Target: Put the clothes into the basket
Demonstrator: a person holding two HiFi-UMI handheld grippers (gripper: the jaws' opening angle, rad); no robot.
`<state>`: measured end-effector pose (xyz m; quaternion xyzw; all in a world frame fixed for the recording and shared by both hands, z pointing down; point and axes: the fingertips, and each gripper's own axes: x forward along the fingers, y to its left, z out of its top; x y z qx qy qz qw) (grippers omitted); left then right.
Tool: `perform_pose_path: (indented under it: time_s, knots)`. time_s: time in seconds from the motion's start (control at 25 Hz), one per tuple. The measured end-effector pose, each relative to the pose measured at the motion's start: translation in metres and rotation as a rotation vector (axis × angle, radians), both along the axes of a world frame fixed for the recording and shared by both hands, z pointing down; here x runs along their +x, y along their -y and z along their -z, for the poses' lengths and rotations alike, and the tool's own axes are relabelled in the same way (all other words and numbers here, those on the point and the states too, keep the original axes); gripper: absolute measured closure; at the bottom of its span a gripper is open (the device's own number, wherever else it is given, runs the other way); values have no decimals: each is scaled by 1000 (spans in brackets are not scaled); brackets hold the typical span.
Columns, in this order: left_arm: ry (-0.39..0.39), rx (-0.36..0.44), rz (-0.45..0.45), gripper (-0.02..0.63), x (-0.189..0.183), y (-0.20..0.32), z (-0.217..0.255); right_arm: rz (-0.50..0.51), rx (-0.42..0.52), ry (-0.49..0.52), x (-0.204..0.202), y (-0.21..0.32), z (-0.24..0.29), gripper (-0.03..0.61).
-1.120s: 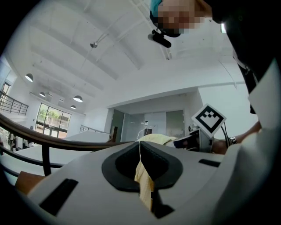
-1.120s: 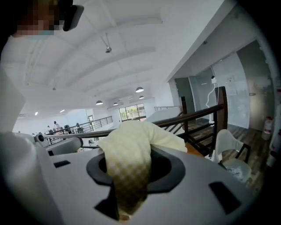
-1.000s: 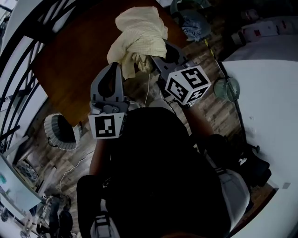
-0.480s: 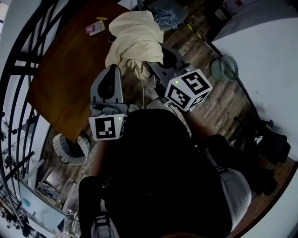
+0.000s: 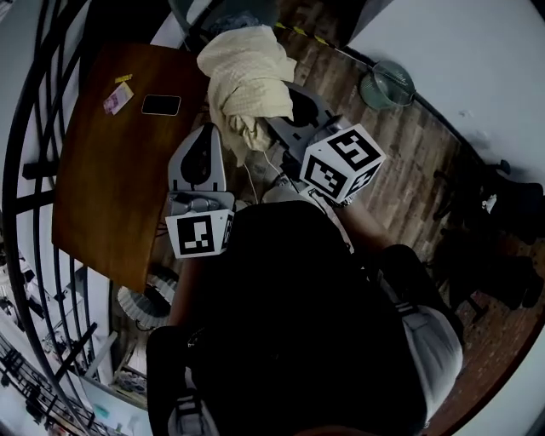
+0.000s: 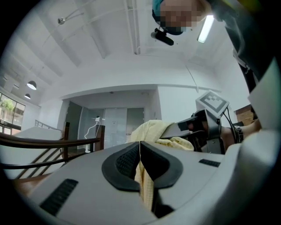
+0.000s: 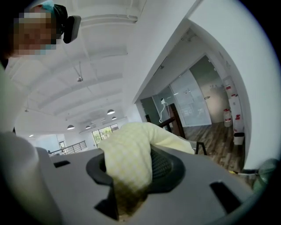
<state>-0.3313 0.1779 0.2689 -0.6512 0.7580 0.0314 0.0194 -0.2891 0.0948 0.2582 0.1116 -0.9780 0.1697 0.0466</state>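
Observation:
A pale yellow cloth (image 5: 247, 72) hangs bunched in the air between both grippers, past the right edge of the brown table (image 5: 111, 162). My left gripper (image 5: 215, 129) is shut on a thin fold of it, seen as a yellow strip (image 6: 147, 193) between the dark pads (image 6: 125, 160). My right gripper (image 5: 274, 128) is shut on a thicker wad of the cloth (image 7: 127, 165). The right gripper (image 6: 206, 127) also shows in the left gripper view, level with the left one. A round container holding blue cloth (image 5: 223, 15) sits at the top edge.
A phone (image 5: 160, 105) and a pink card (image 5: 117, 97) lie on the table. Black railing (image 5: 34, 170) runs along the left. A white ribbed basket (image 5: 140, 300) stands on the wood floor below the table. A greenish wire bowl (image 5: 387, 83) lies by the white wall.
Both grippers have swung sideways together with the yellow cloth still held. The table has slid to the left of the view, and the container with blue cloth has moved from upper right to top centre.

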Motion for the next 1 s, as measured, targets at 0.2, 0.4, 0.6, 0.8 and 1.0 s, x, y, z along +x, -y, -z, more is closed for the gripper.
perform_pose_path:
  time_s: [0.2, 0.4, 0.6, 0.8, 1.0]
  knots:
    - [17, -6, -117, 600, 72, 64, -2, -116, -13, 8, 81, 58, -4, 428]
    - [17, -6, -207, 599, 116, 101, -6, -220, -21, 18, 133, 94, -8, 428]
    - [6, -12, -299, 598, 169, 140, -9, -332, -23, 27, 202, 124, -10, 426]
    - [8, -16, -439, 598, 223, 172, -9, -481, -34, 14, 270, 150, -17, 426]
    - [9, -14, -554, 599, 263, 197, -11, -616, -40, 12, 323, 165, -22, 426]
